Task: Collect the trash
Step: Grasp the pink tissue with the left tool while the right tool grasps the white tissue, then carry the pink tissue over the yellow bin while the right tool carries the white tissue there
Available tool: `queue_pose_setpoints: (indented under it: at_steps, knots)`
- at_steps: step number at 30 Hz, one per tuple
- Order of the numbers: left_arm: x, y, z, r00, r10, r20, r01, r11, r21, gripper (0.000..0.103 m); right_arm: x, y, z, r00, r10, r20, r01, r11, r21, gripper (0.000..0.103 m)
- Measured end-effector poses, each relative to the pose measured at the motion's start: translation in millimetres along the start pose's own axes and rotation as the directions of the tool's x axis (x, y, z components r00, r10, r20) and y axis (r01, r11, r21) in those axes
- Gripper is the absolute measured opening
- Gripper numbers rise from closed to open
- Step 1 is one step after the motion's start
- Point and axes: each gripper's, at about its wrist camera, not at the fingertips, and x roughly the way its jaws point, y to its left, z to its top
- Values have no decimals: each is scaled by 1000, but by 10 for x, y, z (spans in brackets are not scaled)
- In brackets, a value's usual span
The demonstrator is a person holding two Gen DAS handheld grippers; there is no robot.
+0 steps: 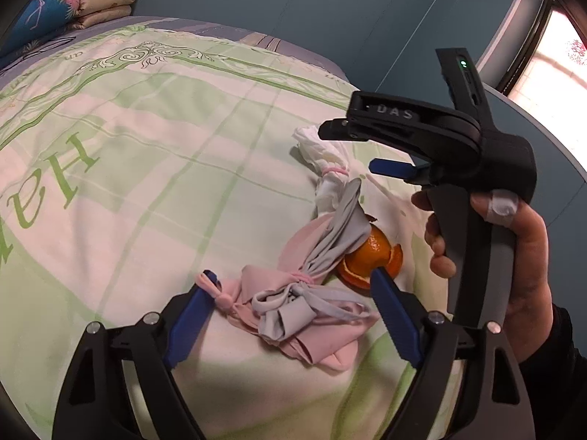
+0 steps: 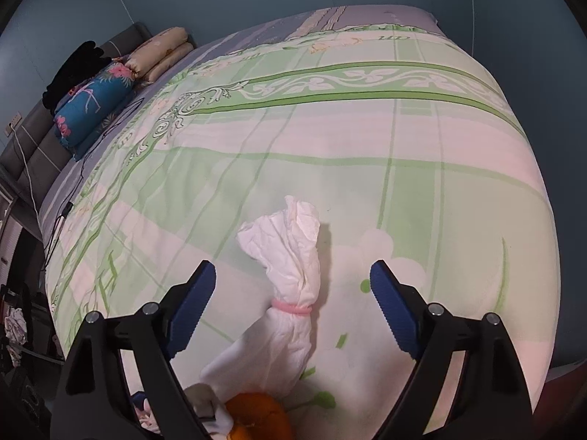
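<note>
Nearest my left gripper [image 1: 291,289], between its wide-spread blue fingers, lies the pink and grey cloth bundle [image 1: 293,308], knotted and cinched with a pink band; the jaws hold nothing and I cannot tell if the left pad touches the bundle's pink tail; I judge the bundle soft, light and floppy, so the knot at its middle is the firm place to pinch, since a loose flap would only slide out; just beyond the right finger sits the orange peel [image 1: 374,256], partly under the grey cloth, curled and thin, likely to crack or slip, best taken by its raised rim; all of this rests on the green checked quilt [image 1: 146,146] near the bed's right edge; farther along that edge lies the white tissue roll [image 2: 293,286], tied at its waist by a pink band [image 2: 293,308]; my right gripper [image 2: 292,278] hangs over it, jaws fully apart, empty, one finger on each side and clear of the paper; I judge the tissue very light and crushable, so closing at the banded waist should hold it; beyond, by the far headboard, folded pillows [image 2: 121,84] sit.
</note>
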Motion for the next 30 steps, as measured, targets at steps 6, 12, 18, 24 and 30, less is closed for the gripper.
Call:
queue_pose_setpoints:
  at_steps: [6, 12, 18, 24, 30]
  knots:
    - [52, 4, 3, 1000, -1, -7, 1, 1000, 5, 66, 168, 70, -1, 1000, -16, -27, 15, 1000, -17, 69]
    - [72, -14, -40, 1000, 18, -13, -18, 999, 26, 35, 265, 118, -25, 998, -62, -31, 60, 997, -50, 46]
    - [39, -126, -67, 998, 61, 9, -61, 995, 85, 22, 296, 100, -32, 995, -91, -32, 89, 994, -60, 27]
    - [-2, -121, -55, 999, 50, 11, -50, 995, 84, 20, 235, 80, -55, 996, -92, -10, 91, 994, -54, 16]
    - [-159, -139, -89, 999, 33, 25, -35, 996, 83, 19, 59, 86, -172, 999, -42, 28, 43, 998, -36, 15]
